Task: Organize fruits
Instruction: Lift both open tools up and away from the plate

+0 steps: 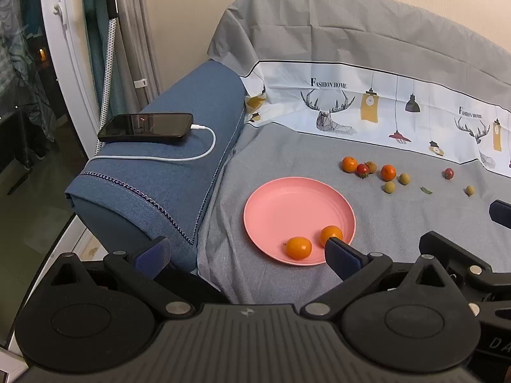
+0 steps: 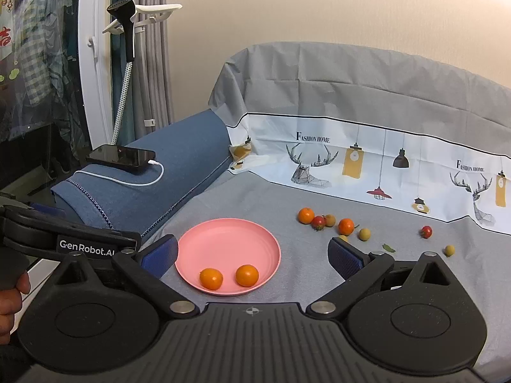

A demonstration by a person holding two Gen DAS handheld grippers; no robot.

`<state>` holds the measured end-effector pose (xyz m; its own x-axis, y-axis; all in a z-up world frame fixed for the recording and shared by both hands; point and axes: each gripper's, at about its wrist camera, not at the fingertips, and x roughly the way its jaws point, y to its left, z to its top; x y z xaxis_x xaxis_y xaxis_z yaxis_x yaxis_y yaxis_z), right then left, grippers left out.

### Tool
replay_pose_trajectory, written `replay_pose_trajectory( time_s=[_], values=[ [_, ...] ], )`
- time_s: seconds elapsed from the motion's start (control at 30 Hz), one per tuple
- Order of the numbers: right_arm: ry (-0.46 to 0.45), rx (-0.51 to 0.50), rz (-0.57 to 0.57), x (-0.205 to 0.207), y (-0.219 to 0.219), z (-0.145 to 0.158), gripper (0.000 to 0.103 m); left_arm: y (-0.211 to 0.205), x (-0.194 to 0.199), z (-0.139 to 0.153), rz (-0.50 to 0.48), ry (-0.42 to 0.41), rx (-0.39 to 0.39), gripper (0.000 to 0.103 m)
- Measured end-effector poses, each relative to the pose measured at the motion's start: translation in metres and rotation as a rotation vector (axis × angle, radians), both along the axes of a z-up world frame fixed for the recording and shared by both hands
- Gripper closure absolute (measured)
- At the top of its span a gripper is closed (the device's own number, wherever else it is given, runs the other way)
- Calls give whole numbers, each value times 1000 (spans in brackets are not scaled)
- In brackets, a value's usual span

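A pink plate (image 1: pixel 287 204) (image 2: pixel 223 242) lies on the grey cloth with two oranges on its near side (image 1: pixel 298 248) (image 1: pixel 331 234) (image 2: pixel 211 278) (image 2: pixel 247 275). Beyond it to the right lie loose fruits: two oranges (image 2: pixel 306 215) (image 2: pixel 346 226), two small red fruits (image 2: pixel 318 222) (image 2: pixel 426 231) and several yellow-green ones (image 2: pixel 364 234). My left gripper (image 1: pixel 247 252) is open just short of the plate, its right finger (image 1: pixel 341 255) over the rim. My right gripper (image 2: pixel 254 257) is open above the plate's near edge and holds nothing.
A black phone (image 1: pixel 145 127) on a white cable lies on the blue armrest (image 1: pixel 166 178) left of the plate. A patterned white cloth (image 2: pixel 367 159) covers the backrest. A garment steamer (image 2: pixel 126 32) and a window stand at the far left. A hand (image 2: pixel 12 290) shows at the left edge.
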<state>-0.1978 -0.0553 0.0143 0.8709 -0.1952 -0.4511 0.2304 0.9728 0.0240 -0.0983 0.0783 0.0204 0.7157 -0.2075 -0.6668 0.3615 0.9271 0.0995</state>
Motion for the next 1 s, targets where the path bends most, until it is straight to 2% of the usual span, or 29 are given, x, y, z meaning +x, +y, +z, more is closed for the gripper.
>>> replay_pose_trajectory(
  time_s=[1.0],
  values=[
    [26, 18, -1, 7, -1, -4, 3, -1, 5, -8, 1, 21, 16, 0]
  ],
)
